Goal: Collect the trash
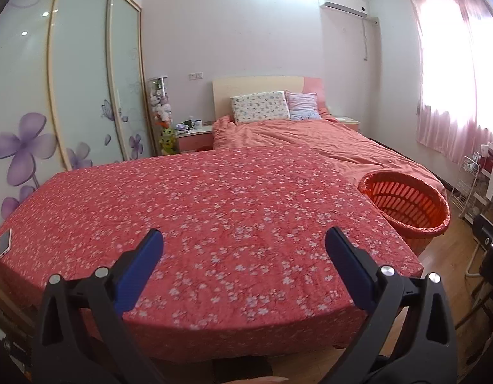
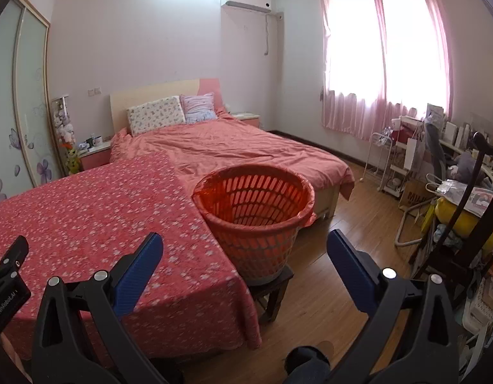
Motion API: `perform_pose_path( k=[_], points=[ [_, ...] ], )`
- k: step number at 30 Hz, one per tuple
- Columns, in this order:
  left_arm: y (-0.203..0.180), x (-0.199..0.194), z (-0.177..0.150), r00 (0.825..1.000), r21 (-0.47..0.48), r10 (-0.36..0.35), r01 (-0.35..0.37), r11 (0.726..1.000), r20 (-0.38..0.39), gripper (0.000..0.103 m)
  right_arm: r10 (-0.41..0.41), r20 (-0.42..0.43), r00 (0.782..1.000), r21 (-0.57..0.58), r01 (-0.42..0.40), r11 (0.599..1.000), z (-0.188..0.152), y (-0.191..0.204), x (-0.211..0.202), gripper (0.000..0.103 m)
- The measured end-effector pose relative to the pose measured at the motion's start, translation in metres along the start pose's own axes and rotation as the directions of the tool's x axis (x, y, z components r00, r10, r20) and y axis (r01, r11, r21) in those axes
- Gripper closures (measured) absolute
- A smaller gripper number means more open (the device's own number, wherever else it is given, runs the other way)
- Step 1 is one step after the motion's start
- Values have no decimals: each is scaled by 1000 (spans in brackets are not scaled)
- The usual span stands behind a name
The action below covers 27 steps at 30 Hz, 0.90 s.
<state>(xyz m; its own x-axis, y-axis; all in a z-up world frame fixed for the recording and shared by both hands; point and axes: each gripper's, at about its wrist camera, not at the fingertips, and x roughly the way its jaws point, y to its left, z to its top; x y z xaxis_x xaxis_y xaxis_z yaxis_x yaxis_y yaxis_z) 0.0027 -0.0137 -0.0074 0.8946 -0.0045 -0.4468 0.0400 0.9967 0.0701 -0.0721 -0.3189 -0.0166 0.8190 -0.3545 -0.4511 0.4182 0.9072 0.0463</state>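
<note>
I hold the left gripper (image 1: 244,243) at the bottom of its frame, jaws spread wide and gripping nothing, over the floral-clothed surface (image 1: 214,211). The right gripper (image 2: 244,244) sits likewise at the bottom of its own view, jaws released and empty. A phone (image 1: 4,242) lies at the left edge. The orange basket (image 2: 256,211) stands on a small stool (image 2: 272,291) at frame centre, touching the cloth's edge. Behind it lies the bed (image 2: 233,150) with its pillows.
</note>
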Motion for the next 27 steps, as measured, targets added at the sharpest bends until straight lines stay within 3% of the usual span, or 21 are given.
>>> perform_pose_path(
  k=[11,27],
  points=[
    [10,-1,-2,998,-40,-13,10,999,-58,4,-34,-20,999,-28,33,999,-5,11,-9,2],
    [10,9,-4,991,-77,-69,60,995,-115,4,-20,-63,998,-48,17,999,-9,13,-4,2]
  ],
)
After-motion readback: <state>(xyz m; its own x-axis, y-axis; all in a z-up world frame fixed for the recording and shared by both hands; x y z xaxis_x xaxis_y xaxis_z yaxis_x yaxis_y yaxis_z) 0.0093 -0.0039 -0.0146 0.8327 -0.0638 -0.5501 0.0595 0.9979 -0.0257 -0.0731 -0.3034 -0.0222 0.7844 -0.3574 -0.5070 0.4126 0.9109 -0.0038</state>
